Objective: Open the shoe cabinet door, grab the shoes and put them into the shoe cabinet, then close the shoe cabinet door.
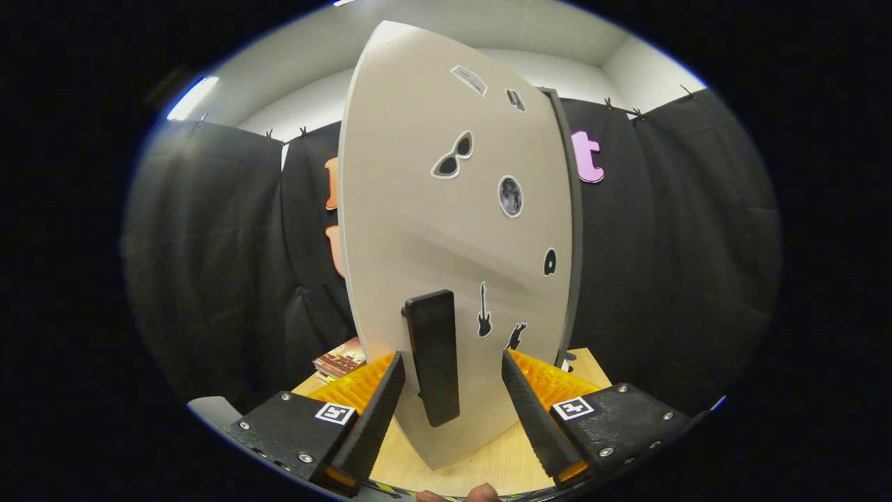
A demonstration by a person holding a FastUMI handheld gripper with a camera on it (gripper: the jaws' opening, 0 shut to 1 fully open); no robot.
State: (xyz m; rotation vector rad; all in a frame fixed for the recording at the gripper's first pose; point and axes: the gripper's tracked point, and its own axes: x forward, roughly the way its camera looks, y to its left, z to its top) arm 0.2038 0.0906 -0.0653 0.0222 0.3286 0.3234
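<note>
The shoe cabinet door (446, 230) is a pale beige panel with several small stickers, and it stands close in front of me. A black bar handle (433, 355) is mounted upright on its lower part. My gripper (451, 366) is open, with one finger on each side of the handle. Neither finger touches the handle. A dark edge (573, 230) runs down the door's right side.
The cabinet stands on a light wooden tabletop (481, 467). A stack of books or boxes (340, 361) lies on the table to the left, behind the door. Black cloth walls surround the booth. A fingertip (481, 493) shows at the very bottom.
</note>
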